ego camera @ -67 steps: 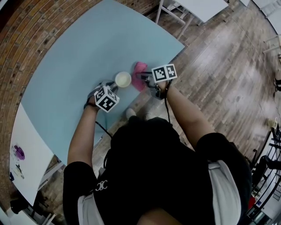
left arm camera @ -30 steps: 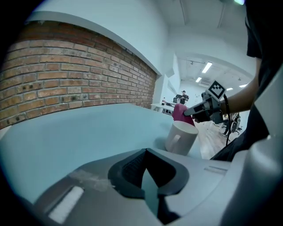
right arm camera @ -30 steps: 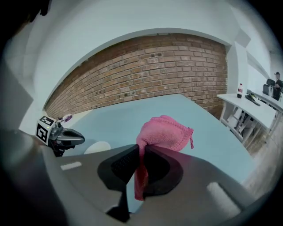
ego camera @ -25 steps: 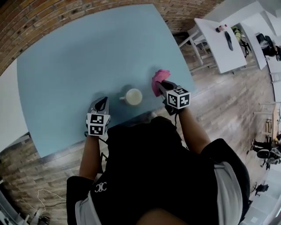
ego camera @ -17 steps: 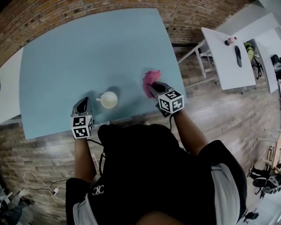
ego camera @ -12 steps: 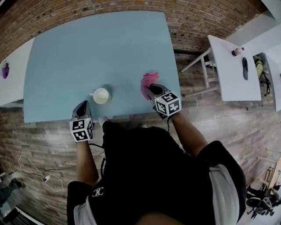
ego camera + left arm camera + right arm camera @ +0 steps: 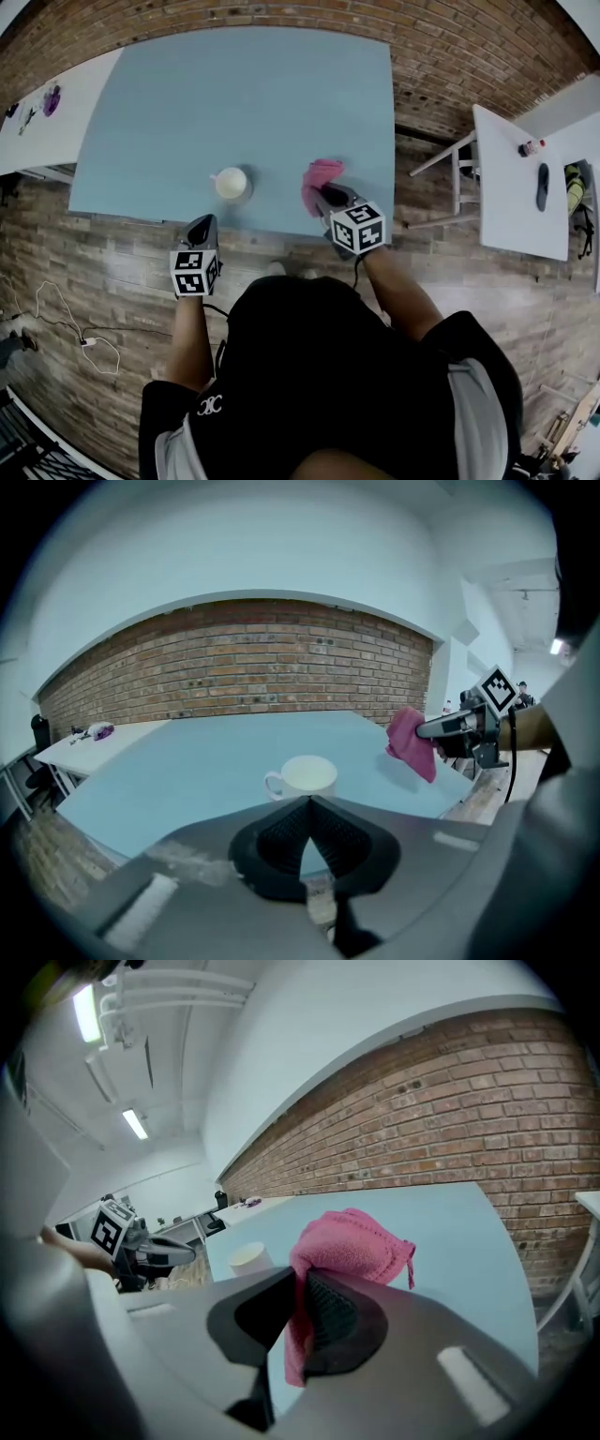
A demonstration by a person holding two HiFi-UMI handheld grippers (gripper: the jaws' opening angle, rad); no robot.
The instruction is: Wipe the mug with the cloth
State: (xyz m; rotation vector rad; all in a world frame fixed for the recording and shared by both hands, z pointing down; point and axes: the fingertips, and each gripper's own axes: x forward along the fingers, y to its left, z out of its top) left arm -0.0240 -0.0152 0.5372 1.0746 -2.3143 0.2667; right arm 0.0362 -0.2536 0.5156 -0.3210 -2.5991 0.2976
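A cream mug [image 7: 231,183] stands upright near the front edge of the light blue table [image 7: 244,103], its handle to the left; it also shows in the left gripper view [image 7: 305,776]. My left gripper [image 7: 203,225] hangs shut and empty in front of the table edge, short of the mug [image 7: 247,1258]. My right gripper [image 7: 325,195] is shut on a pink cloth [image 7: 318,178], held above the table to the right of the mug. The cloth [image 7: 347,1251] bunches above the jaws and hangs down between them.
A brick wall [image 7: 469,56] runs behind the table. White tables stand at the right [image 7: 520,183] and at the far left [image 7: 47,127], each with small items on it. The floor below is wood planks, with a cable [image 7: 70,328] at the left.
The head view has swung, so the table now sits higher in the picture. My left gripper has drawn back from beside the mug to off the table's front edge. The right gripper keeps the cloth.
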